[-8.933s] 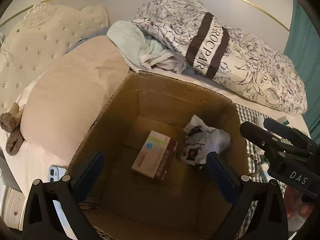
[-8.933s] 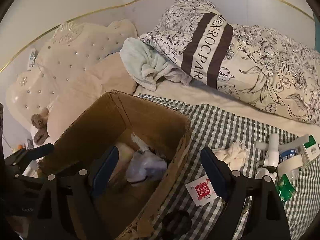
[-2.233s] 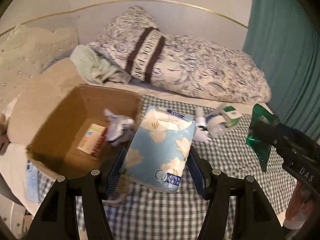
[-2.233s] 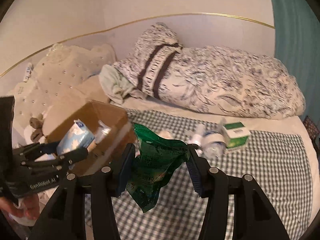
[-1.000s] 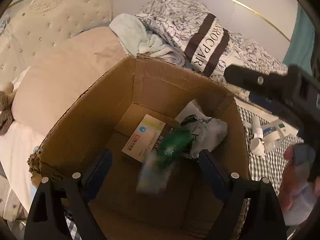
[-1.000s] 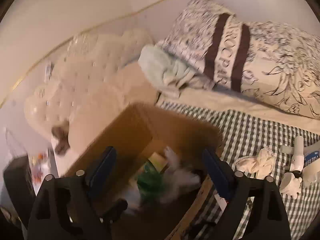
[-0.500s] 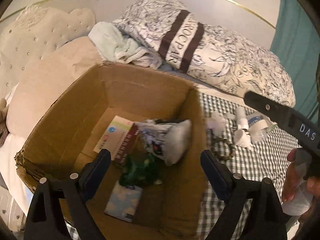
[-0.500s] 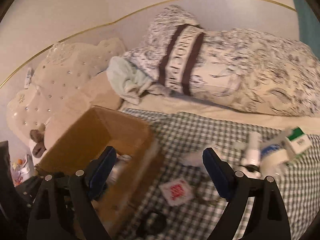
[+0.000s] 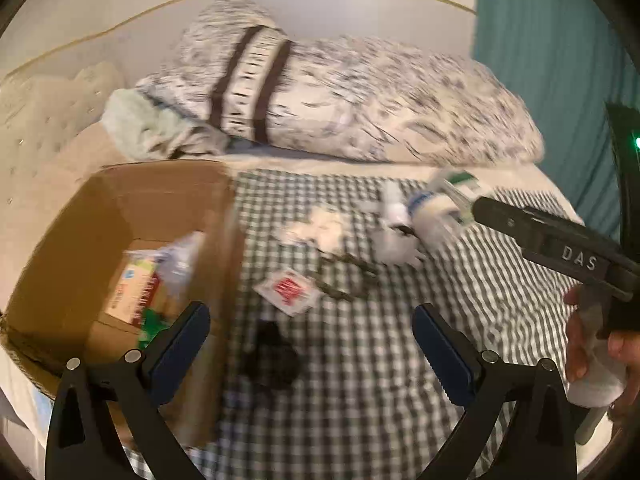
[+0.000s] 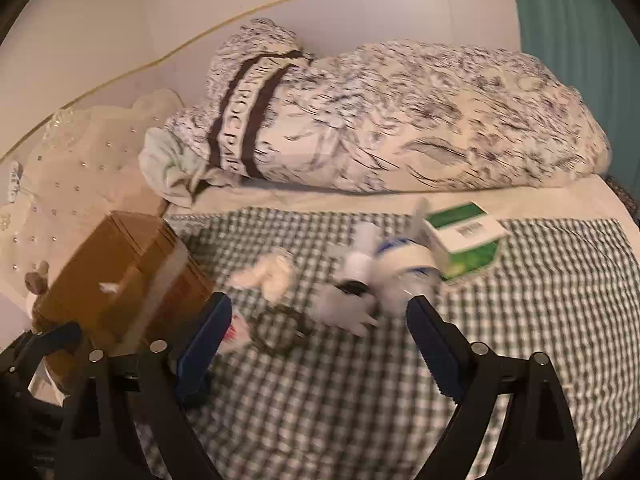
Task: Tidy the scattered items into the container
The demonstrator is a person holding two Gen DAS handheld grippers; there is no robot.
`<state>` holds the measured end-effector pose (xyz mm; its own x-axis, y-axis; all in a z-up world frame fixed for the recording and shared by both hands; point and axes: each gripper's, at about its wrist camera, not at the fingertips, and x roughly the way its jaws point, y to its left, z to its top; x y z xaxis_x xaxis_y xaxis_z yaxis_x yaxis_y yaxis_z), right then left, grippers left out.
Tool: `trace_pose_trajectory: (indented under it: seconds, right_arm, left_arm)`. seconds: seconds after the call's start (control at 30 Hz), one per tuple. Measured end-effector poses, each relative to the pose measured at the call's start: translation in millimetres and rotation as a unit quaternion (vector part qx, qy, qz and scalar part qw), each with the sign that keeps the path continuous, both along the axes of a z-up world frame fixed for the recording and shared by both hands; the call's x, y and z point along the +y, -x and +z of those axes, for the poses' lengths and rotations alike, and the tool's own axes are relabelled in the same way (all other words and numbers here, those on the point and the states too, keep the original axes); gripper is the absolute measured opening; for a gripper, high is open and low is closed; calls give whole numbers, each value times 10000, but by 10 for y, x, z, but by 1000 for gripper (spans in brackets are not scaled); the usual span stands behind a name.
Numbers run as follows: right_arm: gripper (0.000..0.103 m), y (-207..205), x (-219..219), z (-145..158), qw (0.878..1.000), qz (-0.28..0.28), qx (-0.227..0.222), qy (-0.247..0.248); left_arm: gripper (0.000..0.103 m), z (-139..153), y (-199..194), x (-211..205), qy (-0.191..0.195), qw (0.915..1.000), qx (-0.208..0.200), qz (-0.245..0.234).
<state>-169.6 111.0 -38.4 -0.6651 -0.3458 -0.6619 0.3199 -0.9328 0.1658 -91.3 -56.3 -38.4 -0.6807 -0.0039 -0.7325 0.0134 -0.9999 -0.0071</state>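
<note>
Bed carries a green-and-white checked cloth (image 10: 520, 340) spread over a cream sheet; a large floral duvet roll (image 10: 400, 120) with brown lettered bands lies along the far side, against the wall. Brown cardboard box (image 9: 120, 208) stands at the cloth's left edge, open-topped, already holding a white-and-red carton (image 9: 132, 288), a crumpled white wrapper and a scrap of green packet. Left gripper (image 9: 310, 344) hangs over the cloth just right of the box; jaws have just been opening and now stand wide apart, nothing between them. Right gripper (image 10: 320, 340) likewise released, spread wide and empty, above the scatter near the cloth's middle. Items still outside the box: a green-and-white carton (image 10: 464, 236) toward the far right, a white-and-blue roll (image 10: 404, 268) touching it, a white bottle (image 10: 362, 256) beside that, a crumpled cream tissue (image 10: 268, 274), a dark bead loop (image 10: 280, 332), a red-printed sachet (image 9: 290, 290) nearest the box, and a blurred black lump (image 9: 272, 356). Motion blur throughout; labels unreadable.
</note>
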Motion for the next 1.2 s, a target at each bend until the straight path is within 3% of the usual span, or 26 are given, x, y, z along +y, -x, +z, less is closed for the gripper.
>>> trace_pose_trajectory:
  seconds: [0.1, 0.23, 0.6, 1.2]
  right_arm:
    - [93, -49, 163, -53, 10000, -23, -61, -24]
    - [96, -124, 323, -118, 9999, -95, -119, -57]
    - [96, -345, 456, -289, 9992, 170, -353, -123]
    - [96, -145, 39, -660, 9953, 446, -621, -592]
  left_arm:
    - [103, -93, -25, 244, 256, 9996, -72, -105]
    - [103, -222, -97, 394, 288, 9995, -40, -92]
    - [103, -718, -191, 377, 341, 9980, -394, 352]
    - [103, -1173, 27, 82, 284, 9956, -658, 603]
